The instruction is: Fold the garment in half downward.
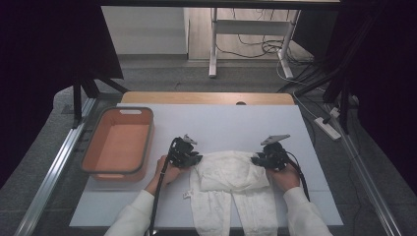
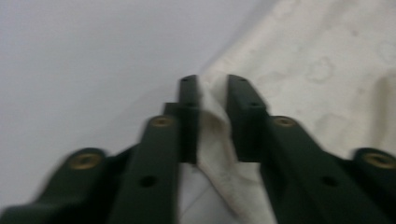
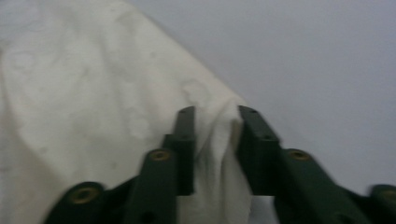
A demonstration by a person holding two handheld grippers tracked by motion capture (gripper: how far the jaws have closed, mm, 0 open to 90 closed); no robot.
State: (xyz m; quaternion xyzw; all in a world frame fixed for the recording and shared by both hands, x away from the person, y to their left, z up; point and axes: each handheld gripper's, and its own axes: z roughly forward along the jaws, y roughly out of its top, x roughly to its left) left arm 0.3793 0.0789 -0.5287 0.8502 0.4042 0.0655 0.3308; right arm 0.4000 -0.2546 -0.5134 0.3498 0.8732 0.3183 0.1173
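- Pale counter [image 1: 221,123], dim room; orange basket [image 1: 118,142] beyond the left hand-held gripper [image 1: 189,158]
- White trousers [image 1: 231,172] lie between both; right hand-held gripper [image 1: 260,160] opposite
- Each pinches a folded waist corner, jaws part closed on cloth
- Judged light, limp; grip the corners

Place: I'm working in a lab or test room.
Enclosure: black curtains [image 1: 44,59] hang on both sides.
Floor: loose cables [image 1: 255,49] and a power strip [image 1: 328,127] lie on it.
Bench: white-topped table [image 1: 221,123] in a metal frame [image 1: 54,167].
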